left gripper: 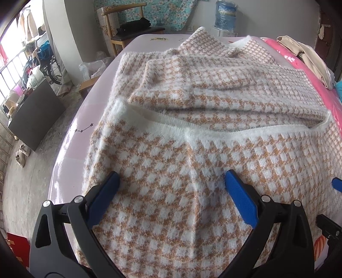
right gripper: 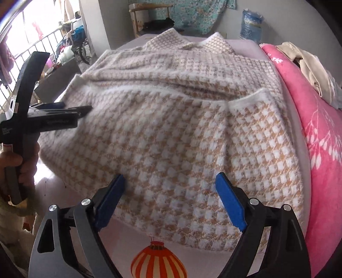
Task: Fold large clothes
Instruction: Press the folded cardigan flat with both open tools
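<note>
A fuzzy tan-and-white houndstooth sweater point(left gripper: 213, 162) with white trim lies spread on the lilac bed sheet point(left gripper: 70, 136), its upper part folded over with a white band across the middle. My left gripper point(left gripper: 172, 177) stands open just over the near part of the knit, which bunches into a ridge between its fingers. In the right wrist view the sweater point(right gripper: 171, 128) fills the bed and my right gripper point(right gripper: 170, 178) is open above its near hem, nothing pinched. A hand point(right gripper: 12, 166) holds the left gripper point(right gripper: 77, 108) at the sweater's left edge. One blue pad point(left gripper: 337, 184) of the right gripper shows at the far right.
A pink blanket point(right gripper: 320, 149) with beige clothing point(right gripper: 310, 64) on it runs along the right side. The bed's left edge drops to the floor, where a dark box point(left gripper: 36, 115) stands. A wooden chair point(left gripper: 119, 32) and a water jug point(left gripper: 224, 15) are beyond the bed. A lantern print point(right gripper: 157, 263) marks the near sheet.
</note>
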Available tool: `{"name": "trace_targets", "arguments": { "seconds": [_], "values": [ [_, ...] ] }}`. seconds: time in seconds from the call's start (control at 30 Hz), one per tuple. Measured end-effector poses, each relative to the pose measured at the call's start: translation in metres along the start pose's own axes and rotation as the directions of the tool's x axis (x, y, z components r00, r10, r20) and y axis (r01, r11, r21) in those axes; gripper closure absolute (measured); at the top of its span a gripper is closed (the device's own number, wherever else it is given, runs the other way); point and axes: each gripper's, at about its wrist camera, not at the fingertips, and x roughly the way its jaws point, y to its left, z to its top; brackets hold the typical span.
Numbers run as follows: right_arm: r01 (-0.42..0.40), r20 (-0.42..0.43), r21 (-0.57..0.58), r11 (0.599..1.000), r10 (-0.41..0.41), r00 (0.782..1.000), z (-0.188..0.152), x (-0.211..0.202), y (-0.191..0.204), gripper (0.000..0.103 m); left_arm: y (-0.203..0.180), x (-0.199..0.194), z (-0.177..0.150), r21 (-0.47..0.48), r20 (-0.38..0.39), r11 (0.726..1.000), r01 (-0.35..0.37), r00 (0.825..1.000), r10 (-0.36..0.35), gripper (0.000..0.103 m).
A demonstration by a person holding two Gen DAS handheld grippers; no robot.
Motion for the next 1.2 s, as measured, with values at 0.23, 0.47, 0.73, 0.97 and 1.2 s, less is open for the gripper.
{"name": "trace_targets", "arguments": {
  "seconds": [0.23, 0.47, 0.73, 0.97, 1.2],
  "values": [
    [0.054, 0.105, -0.001, 0.999, -0.053, 0.993, 0.008, -0.027, -0.012, 0.019, 0.0, 0.0, 0.001, -0.011, -0.01, 1.0, -0.01, 1.0, 0.009, 0.007],
    [0.078, 0.059, 0.007, 0.997, -0.078, 0.995, -0.008, -0.003, -0.023, 0.019, -0.002, 0.0, 0.002, -0.014, -0.011, 1.0, -0.014, 1.0, 0.014, 0.007],
    [0.092, 0.124, 0.011, 0.996, -0.092, 0.988, 0.004, -0.019, -0.028, 0.019, -0.003, 0.0, 0.001, -0.015, -0.013, 1.0, -0.017, 1.0, 0.017, 0.007],
    [0.114, 0.066, 0.009, 0.993, -0.114, 0.991, 0.001, 0.006, -0.032, 0.012, -0.002, 0.001, 0.001, -0.013, -0.014, 1.0, -0.016, 1.0, 0.016, 0.007],
    [0.097, 0.045, 0.039, 0.994, -0.099, 0.994, 0.003, 0.01, -0.037, 0.007, -0.002, 0.0, 0.001, -0.015, -0.01, 1.0, -0.018, 1.0, 0.018, 0.007]
  ]
}}
